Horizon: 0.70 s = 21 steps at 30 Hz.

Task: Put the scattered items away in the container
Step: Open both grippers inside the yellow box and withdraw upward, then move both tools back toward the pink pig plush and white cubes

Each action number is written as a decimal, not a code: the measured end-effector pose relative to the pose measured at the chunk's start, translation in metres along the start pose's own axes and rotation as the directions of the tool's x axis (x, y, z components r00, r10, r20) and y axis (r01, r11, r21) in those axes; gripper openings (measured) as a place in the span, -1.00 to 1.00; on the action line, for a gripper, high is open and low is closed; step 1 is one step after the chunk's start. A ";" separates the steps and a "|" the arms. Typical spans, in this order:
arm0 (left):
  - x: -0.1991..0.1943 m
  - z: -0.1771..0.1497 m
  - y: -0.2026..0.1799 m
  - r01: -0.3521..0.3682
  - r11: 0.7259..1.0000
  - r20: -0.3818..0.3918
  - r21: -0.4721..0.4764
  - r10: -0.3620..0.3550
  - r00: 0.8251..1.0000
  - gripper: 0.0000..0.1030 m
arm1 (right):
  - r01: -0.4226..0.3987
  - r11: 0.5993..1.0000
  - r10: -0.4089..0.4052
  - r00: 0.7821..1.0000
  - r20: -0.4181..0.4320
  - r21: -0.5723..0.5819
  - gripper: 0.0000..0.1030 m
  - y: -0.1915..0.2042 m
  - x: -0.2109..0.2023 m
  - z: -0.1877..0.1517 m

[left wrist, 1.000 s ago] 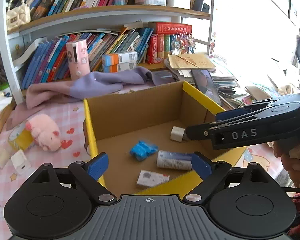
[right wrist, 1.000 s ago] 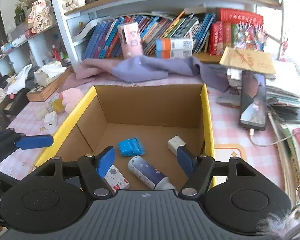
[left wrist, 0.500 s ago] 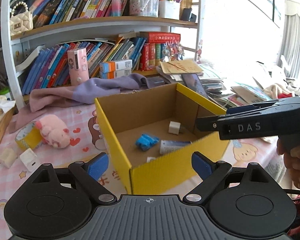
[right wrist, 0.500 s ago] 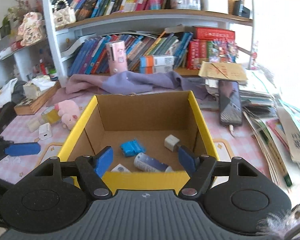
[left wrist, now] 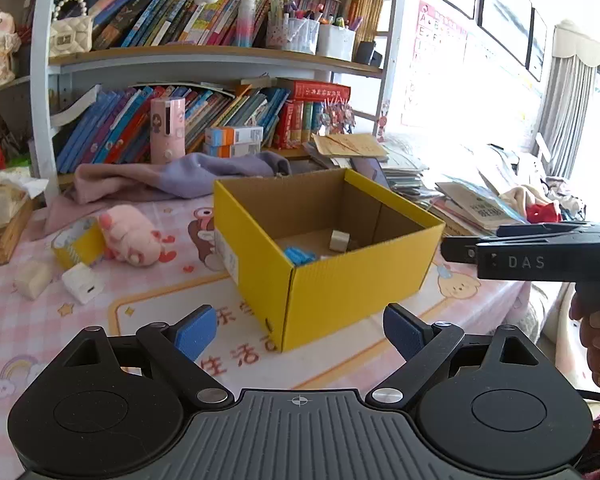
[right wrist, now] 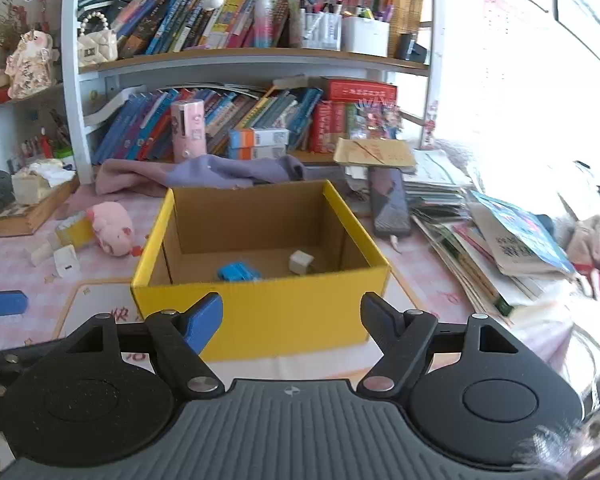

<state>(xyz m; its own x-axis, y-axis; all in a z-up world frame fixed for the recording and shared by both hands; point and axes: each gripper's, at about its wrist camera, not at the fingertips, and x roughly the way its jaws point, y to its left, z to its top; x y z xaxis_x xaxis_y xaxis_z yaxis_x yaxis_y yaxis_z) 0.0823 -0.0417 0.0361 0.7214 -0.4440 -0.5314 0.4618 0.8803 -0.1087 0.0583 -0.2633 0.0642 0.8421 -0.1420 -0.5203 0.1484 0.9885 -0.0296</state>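
Left wrist view: both hand-held grippers sit low in frame, angled down at the yellow box (left wrist: pixel 332 256) at centre, the left hand-held gripper (left wrist: pixel 298 330) spread wide and empty. The right hand-held gripper (right wrist: pixel 291 316), empty, has just been opening. The next pick is best aimed at the white charger (left wrist: pixel 83 283) or pink plush pig (left wrist: pixel 130 236) lying mid-left on the table (left wrist: pixel 28 328), coming in low with fingers straddling it.

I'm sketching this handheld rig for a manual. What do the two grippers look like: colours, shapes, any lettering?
Both match: the left gripper and right gripper have black linkage fingers tipped with blue textured pads, two round black housings and a grey ribbed centre plate bearing a small crosshair mark. Seen side-on from the left wrist, the right gripper's black body carries white "DAS" lettering.
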 end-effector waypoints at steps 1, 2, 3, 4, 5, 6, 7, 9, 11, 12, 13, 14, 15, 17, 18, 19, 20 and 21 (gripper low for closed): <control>-0.003 -0.002 0.002 0.002 1.000 -0.001 -0.001 -0.002 1.000 0.80 | 0.010 1.000 -0.010 1.000 -0.005 0.003 0.46 0.002 -0.004 -0.004; -0.007 -0.005 0.004 0.004 1.000 -0.004 -0.003 -0.004 1.000 0.80 | 0.017 1.000 -0.017 1.000 -0.011 0.007 0.46 0.005 -0.009 -0.008; -0.010 -0.009 0.006 0.007 1.000 -0.007 -0.005 -0.007 1.000 0.80 | 0.021 1.000 -0.021 1.000 -0.018 0.010 0.46 0.008 -0.013 -0.012; -0.013 -0.012 0.008 0.009 1.000 -0.012 -0.007 -0.009 1.000 0.80 | 0.024 1.000 -0.023 0.999 -0.026 0.010 0.46 0.011 -0.016 -0.016; -0.016 -0.015 0.009 0.010 1.000 -0.019 -0.008 -0.010 1.000 0.80 | 0.024 1.000 -0.024 0.999 -0.032 0.009 0.46 0.013 -0.020 -0.019; -0.018 -0.018 0.010 0.010 1.000 -0.028 -0.009 -0.010 1.000 0.80 | 0.024 1.000 -0.023 0.999 -0.039 0.006 0.47 0.017 -0.023 -0.022; -0.021 -0.021 0.011 0.009 1.000 -0.036 -0.008 -0.010 0.999 0.80 | 0.022 1.000 -0.022 0.999 -0.047 0.003 0.48 0.021 -0.026 -0.025; -0.027 -0.027 0.013 0.008 1.000 -0.048 -0.007 -0.008 0.999 0.80 | 0.016 1.000 -0.016 0.998 -0.064 -0.001 0.50 0.028 -0.029 -0.030; -0.032 -0.032 0.016 -0.001 1.000 -0.063 -0.007 0.000 0.998 0.80 | 0.005 1.000 -0.005 0.996 -0.090 -0.006 0.52 0.036 -0.029 -0.035; -0.034 -0.036 0.018 -0.009 1.000 -0.073 -0.008 0.009 0.997 0.80 | -0.003 1.000 0.002 0.995 -0.103 -0.008 0.52 0.039 -0.029 -0.036; -0.036 -0.038 0.019 -0.019 1.000 -0.083 -0.009 0.019 0.996 0.80 | -0.013 1.000 0.012 0.993 -0.116 -0.010 0.52 0.043 -0.029 -0.038; -0.038 -0.042 0.021 -0.031 0.999 -0.095 -0.010 0.030 0.995 0.80 | -0.025 1.000 0.024 0.992 -0.126 -0.011 0.52 0.047 -0.029 -0.040; -0.040 -0.045 0.023 -0.041 0.999 -0.103 -0.013 0.039 0.994 0.80 | -0.038 0.999 0.036 0.990 -0.136 -0.012 0.52 0.050 -0.029 -0.042; -0.044 -0.049 0.027 -0.052 0.998 -0.111 -0.025 0.049 0.993 0.80 | -0.061 0.998 0.057 0.987 -0.153 -0.023 0.53 0.059 -0.031 -0.046; -0.047 -0.052 0.029 -0.058 0.998 -0.114 -0.031 0.054 0.992 0.80 | -0.072 0.997 0.067 0.985 -0.160 -0.030 0.54 0.063 -0.031 -0.047; -0.049 -0.054 0.030 -0.063 0.997 -0.116 -0.035 0.059 0.991 0.80 | -0.086 0.996 0.078 0.983 -0.167 -0.036 0.54 0.067 -0.031 -0.049; -0.052 -0.056 0.032 -0.071 0.997 -0.118 -0.038 0.066 0.991 0.80 | -0.098 0.994 0.089 0.981 -0.174 -0.041 0.55 0.070 -0.031 -0.050; -0.054 -0.057 0.034 -0.077 0.996 -0.120 -0.041 0.072 0.990 0.80 | -0.110 0.993 0.101 0.978 -0.180 -0.045 0.55 0.074 -0.031 -0.051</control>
<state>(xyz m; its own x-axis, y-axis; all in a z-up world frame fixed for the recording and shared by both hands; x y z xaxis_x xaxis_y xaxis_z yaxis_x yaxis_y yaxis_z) 0.0295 0.0213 0.0132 0.6857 -0.3563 -0.6347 0.3830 0.9181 -0.1016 0.0162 -0.1828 0.0343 0.7454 -0.0300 -0.6660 0.0311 0.9995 -0.0102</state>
